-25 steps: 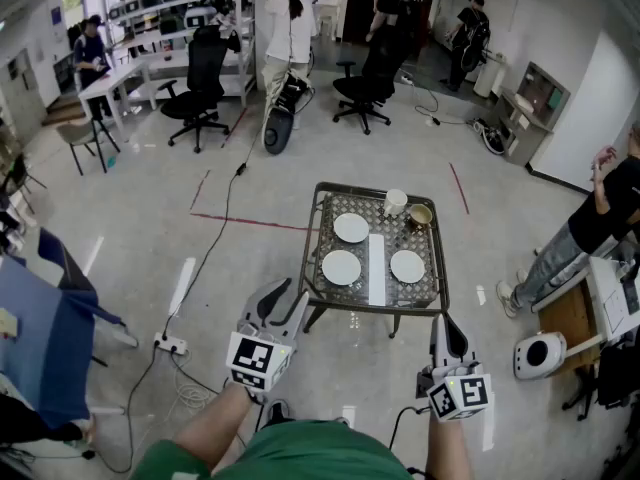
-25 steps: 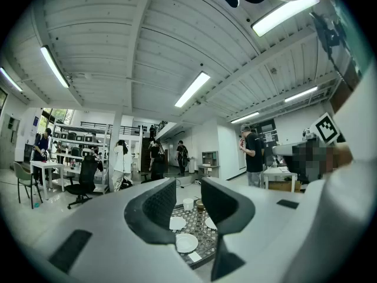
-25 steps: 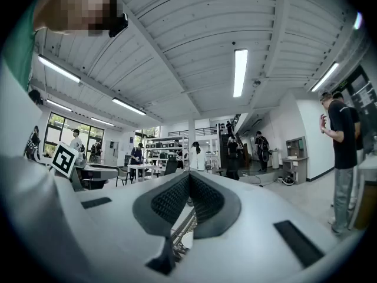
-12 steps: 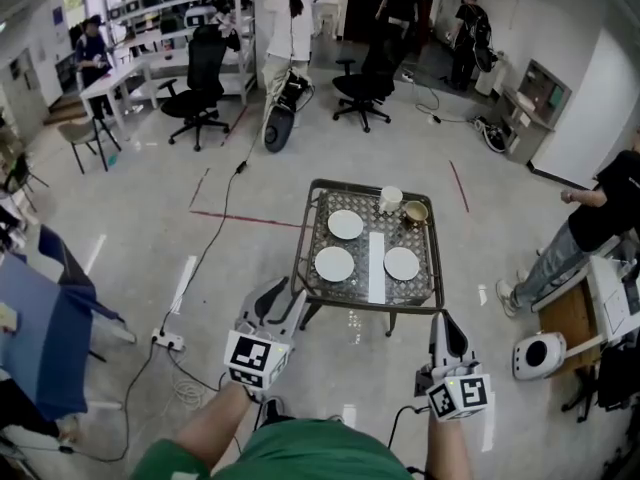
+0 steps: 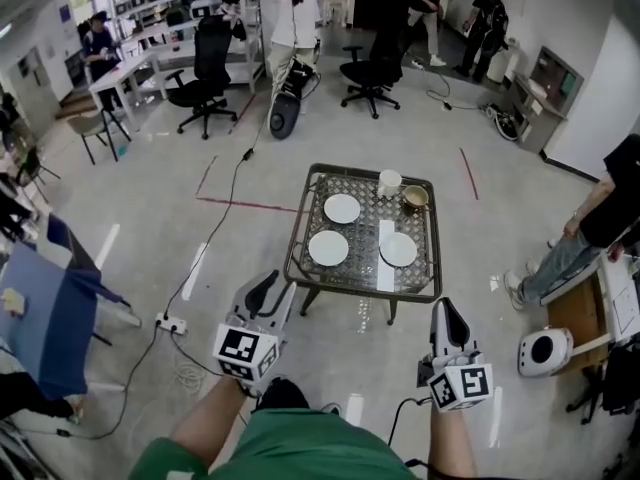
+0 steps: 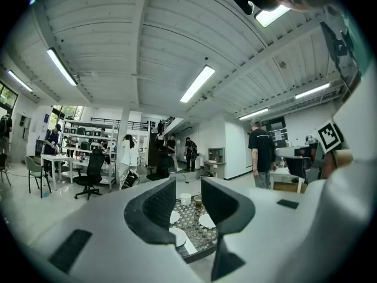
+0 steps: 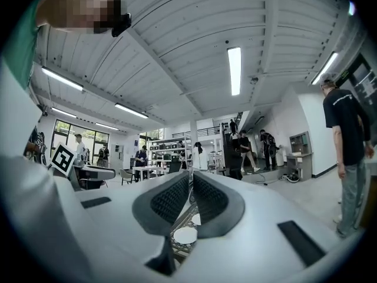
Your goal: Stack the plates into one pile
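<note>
Plates [image 5: 328,248], three white ones, lie apart and unstacked on the small dark-framed bench [image 5: 362,230]. A white cup [image 5: 389,181] and a brownish bowl [image 5: 415,199] sit at its far edge, and a white strip [image 5: 386,258] lies between the two nearer plates. Grey floor marked with red tape lines [image 5: 250,205] surrounds it; office chairs [image 5: 205,68] and people [image 5: 292,18] stand farther off. The left gripper [image 5: 282,280] is parted and empty, and the right gripper [image 5: 443,308] is closed on nothing. Both are short of the bench. The bowl's contents are too small to tell.
</note>
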A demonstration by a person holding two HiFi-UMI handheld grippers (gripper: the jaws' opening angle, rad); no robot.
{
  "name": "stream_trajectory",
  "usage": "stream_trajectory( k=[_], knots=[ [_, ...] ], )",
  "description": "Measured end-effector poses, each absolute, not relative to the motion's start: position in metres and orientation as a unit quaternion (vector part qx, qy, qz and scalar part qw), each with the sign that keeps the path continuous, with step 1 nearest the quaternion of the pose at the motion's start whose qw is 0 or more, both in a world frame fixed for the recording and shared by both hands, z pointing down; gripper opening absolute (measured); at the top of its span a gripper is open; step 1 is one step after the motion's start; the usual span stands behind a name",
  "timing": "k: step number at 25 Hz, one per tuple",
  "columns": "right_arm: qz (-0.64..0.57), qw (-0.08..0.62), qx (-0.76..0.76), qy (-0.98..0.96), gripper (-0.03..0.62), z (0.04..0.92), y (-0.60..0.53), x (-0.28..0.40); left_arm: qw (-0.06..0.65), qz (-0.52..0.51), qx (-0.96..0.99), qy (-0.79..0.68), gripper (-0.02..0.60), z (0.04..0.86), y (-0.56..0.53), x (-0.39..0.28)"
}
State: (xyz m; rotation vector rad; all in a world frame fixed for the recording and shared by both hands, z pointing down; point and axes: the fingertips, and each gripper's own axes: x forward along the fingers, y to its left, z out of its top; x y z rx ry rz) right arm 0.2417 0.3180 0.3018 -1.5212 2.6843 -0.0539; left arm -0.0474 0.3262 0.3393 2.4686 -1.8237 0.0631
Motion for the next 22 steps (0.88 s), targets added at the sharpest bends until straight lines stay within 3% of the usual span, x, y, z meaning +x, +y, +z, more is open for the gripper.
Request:
stream_trajectory(
  k=[12,22],
  knots=[
    [-0.036,0.02,-0.514,0.857,0.025,0.329,0.234,0.254,0.092,0.023,0.811,-0.577,0.144,0.384,0.224,-0.058],
    [-0.035,0.011,-0.548,0.836,0.025,0.322,0.137,0.199,0.14,-0.003,0.836,-0.53,0.144,0.416,0.102,-0.111]
  ],
)
